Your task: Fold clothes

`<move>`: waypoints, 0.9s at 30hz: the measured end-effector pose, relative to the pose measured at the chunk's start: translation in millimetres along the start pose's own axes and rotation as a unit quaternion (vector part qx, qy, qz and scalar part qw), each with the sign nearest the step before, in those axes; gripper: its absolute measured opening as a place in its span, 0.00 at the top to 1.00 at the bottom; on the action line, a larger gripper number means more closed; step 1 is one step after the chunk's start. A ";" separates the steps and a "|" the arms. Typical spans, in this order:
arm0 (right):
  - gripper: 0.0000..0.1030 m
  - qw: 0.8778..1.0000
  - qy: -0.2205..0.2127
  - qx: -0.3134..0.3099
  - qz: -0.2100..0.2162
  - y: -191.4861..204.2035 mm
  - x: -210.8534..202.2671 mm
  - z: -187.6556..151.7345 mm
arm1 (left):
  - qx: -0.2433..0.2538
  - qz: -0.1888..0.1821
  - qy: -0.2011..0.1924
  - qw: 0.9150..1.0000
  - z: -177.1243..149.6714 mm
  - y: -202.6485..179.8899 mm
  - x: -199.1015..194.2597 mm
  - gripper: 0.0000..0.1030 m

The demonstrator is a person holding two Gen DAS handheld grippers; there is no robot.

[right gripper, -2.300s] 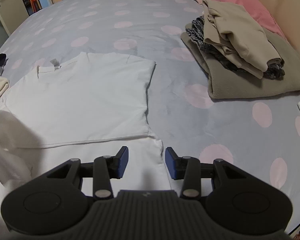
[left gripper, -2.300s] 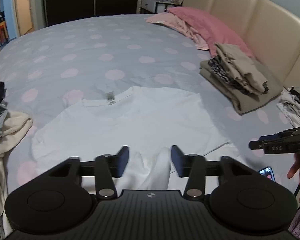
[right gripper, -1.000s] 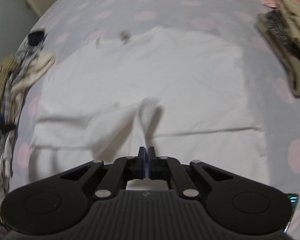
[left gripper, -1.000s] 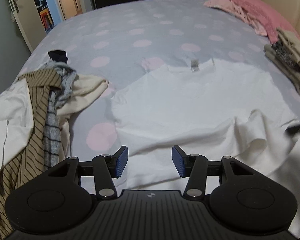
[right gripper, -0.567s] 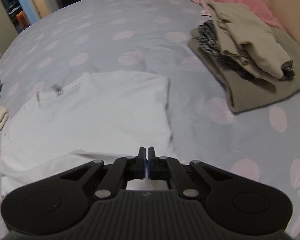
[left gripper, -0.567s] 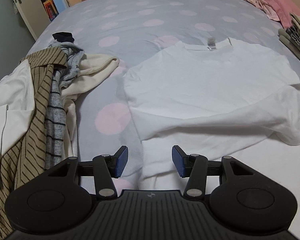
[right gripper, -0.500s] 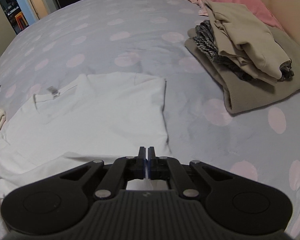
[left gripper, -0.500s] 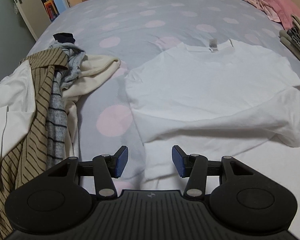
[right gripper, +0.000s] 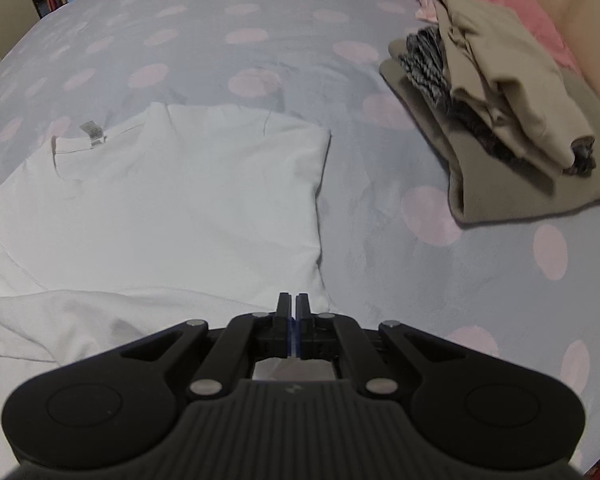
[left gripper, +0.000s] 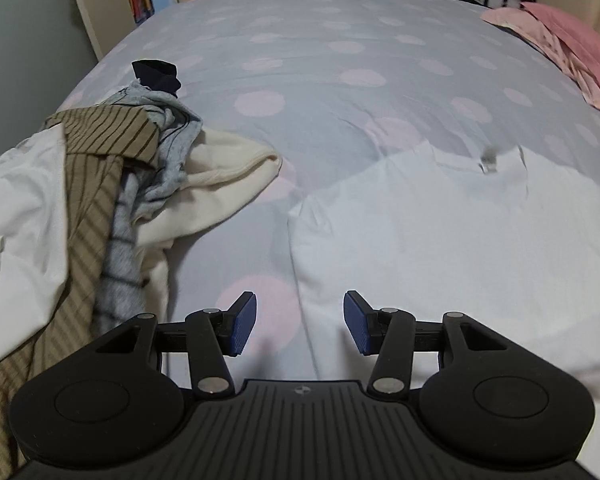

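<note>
A white T-shirt (left gripper: 440, 236) lies flat on the dotted bedspread, neck label away from me; it also shows in the right wrist view (right gripper: 172, 200). My left gripper (left gripper: 296, 322) is open and empty, low over the shirt's left edge. My right gripper (right gripper: 293, 308) is shut on the white T-shirt's lower hem near its right side, and a fold of the hem (right gripper: 80, 308) trails off to the left.
A heap of unfolded clothes (left gripper: 84, 184) lies on the left of the bed. A stack of folded beige and grey clothes (right gripper: 500, 120) sits at the right. Pink pillows (left gripper: 572, 52) lie by the headboard. The bedspread (left gripper: 320, 80) stretches beyond the shirt.
My left gripper has moved in closer to the shirt's left edge. My right gripper stays shut on the hem and has shifted slightly forward with it.
</note>
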State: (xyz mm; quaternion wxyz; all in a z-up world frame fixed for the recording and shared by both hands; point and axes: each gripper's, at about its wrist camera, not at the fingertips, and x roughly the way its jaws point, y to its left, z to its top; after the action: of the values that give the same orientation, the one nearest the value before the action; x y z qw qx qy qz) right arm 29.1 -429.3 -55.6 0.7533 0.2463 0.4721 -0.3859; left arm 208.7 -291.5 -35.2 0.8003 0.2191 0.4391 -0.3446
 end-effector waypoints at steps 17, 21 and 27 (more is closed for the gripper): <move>0.98 1.000 0.010 0.003 0.009 -2.3 14.5 11.4 | -0.059 0.006 0.059 0.997 40.4 -19.2 82.6 0.76; 0.98 1.000 0.012 -0.001 0.011 -1.2 15.1 14.9 | -0.062 0.003 0.060 0.996 38.4 -14.7 83.9 0.92; 0.98 1.000 0.012 -0.004 0.019 -3.0 8.0 16.2 | -0.075 -0.011 0.040 0.996 48.6 4.6 51.8 1.00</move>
State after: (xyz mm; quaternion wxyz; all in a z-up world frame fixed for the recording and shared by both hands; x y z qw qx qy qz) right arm 37.2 -445.7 -55.8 0.7558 0.2571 0.4782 -0.3661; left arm 258.4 -338.7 -54.0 0.7923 0.1678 0.4978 -0.3104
